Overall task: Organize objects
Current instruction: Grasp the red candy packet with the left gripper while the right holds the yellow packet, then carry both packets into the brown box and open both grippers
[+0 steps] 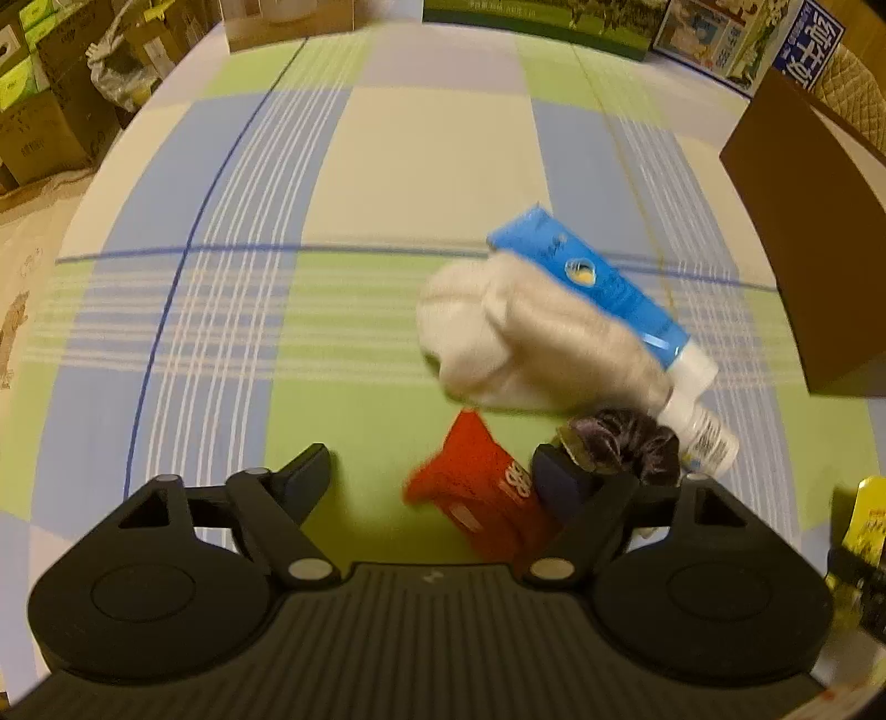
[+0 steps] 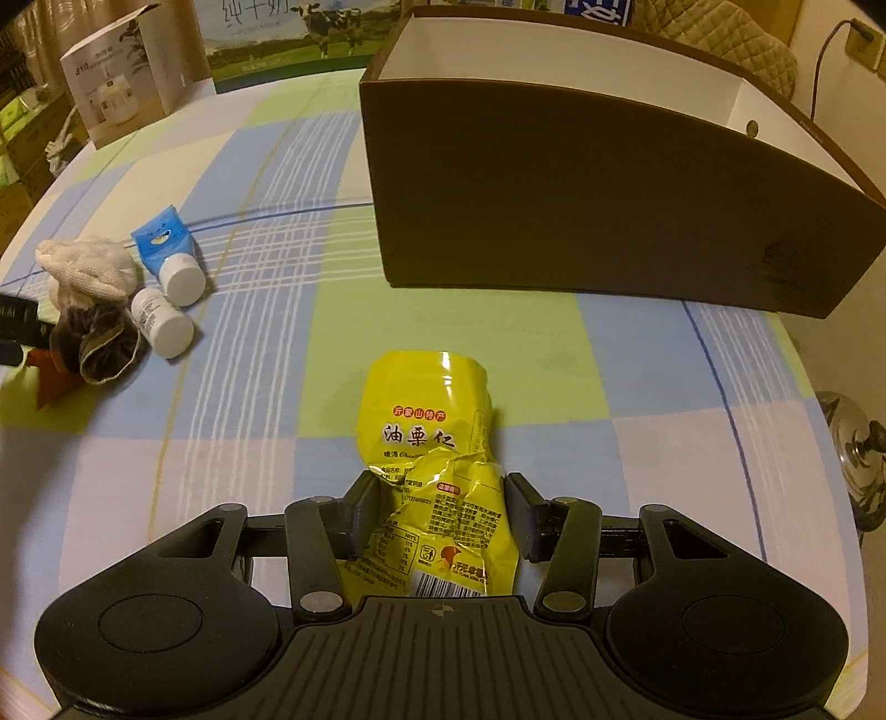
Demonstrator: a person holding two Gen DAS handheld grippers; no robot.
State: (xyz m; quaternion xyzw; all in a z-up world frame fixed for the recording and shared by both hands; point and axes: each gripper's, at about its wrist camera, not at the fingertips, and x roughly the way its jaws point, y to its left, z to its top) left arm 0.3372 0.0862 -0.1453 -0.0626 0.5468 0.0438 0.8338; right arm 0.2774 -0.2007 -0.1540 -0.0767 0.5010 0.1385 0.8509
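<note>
My left gripper is open just above the checked cloth, with a red packet between its fingers, nearer the right one. Beyond it lie a dark scrunchie, a white cloth bundle, a blue tube and a small white bottle. My right gripper is shut on a crumpled yellow snack bag, low over the table. The brown box stands open-topped ahead of it. The pile also shows at the left of the right wrist view: bundle, tube, bottle, scrunchie.
Cardboard cartons stand off the table's left side. A white appliance box and a milk carton box line the far edge. The yellow bag shows at the left view's right edge. A metal fan stands beyond the right table edge.
</note>
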